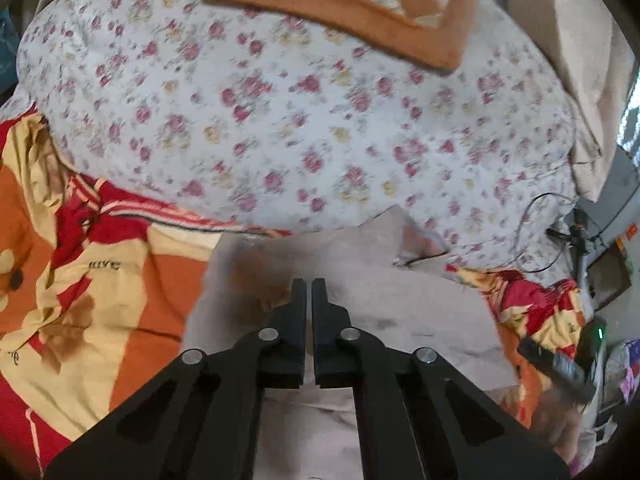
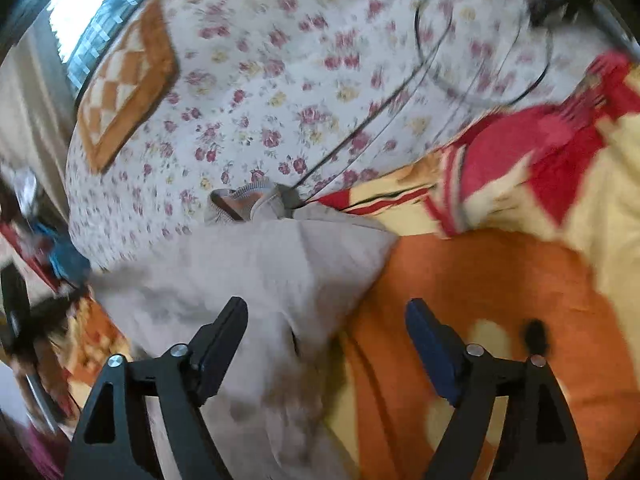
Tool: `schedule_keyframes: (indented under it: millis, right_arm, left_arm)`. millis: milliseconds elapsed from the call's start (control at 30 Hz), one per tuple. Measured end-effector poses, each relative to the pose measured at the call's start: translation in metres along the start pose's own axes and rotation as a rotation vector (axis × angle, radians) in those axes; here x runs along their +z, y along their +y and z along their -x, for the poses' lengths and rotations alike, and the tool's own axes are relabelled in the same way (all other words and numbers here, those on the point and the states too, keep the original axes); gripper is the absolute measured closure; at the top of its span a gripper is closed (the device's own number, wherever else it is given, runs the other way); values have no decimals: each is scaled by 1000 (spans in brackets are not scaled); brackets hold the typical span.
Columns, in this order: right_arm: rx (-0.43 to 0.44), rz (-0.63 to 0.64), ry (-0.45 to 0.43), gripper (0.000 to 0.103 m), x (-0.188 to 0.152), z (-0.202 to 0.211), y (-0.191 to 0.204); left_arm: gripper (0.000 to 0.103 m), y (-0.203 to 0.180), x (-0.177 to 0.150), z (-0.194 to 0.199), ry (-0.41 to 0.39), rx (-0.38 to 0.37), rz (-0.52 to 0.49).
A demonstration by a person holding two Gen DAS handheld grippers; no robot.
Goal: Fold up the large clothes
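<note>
The pale garment (image 1: 372,312) lies on the bed, on the orange and red blanket (image 1: 100,280), near the flowery sheet (image 1: 280,120). The left hand-held gripper (image 1: 308,284) is pressed together, with nothing seen between its tips. The right hand-held gripper (image 2: 326,312) is spread wide above the garment's edge, holding nothing.

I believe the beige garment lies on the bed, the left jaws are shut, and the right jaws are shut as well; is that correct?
Not quite: the right gripper has its jaws wide open, as the right wrist view shows. The beige garment does lie on the bed, and the left gripper is shut.
</note>
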State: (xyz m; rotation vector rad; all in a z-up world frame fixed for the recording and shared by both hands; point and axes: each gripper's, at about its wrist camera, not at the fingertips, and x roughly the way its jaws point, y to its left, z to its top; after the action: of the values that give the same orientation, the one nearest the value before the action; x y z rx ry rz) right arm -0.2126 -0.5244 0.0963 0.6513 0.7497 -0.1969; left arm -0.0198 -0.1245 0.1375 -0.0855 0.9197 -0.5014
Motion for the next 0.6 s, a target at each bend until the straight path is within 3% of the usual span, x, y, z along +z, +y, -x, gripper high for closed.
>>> schedule_keyframes:
  millis: [133, 200, 233, 300, 367, 400, 467, 567, 600]
  right_arm:
    - [31, -93, 145, 23, 19, -65, -8]
    - [18, -67, 203, 78, 22, -89, -2]
    - [-21, -28, 188, 99, 24, -90, 3]
    - [-122, 115, 50, 100, 29, -75, 20]
    - [-286, 215, 17, 100, 29, -78, 25]
    - [-358, 239, 46, 100, 28, -84, 23]
    - [-344, 207, 82, 92, 26, -77, 17]
    - [-217, 143, 25, 64, 20, -31, 21]
    - [-165, 150, 4, 61, 15, -14, 30]
  left_arm:
    - [102, 13, -14, -21, 56, 38, 5]
    - [102, 16, -21, -28, 78, 43, -15]
    - [102, 15, -24, -30, 82, 40, -30]
    - [102, 12, -31, -33, 91, 41, -55]
    - [96, 5, -37, -39, 108, 34, -70]
    - [91, 1, -41, -41, 114, 25, -80]
    - [64, -4, -46, -43, 104, 15, -86]
    - [58, -10, -51, -51, 95, 19, -72]
    - [58, -11, -52, -55, 100, 25, -64]
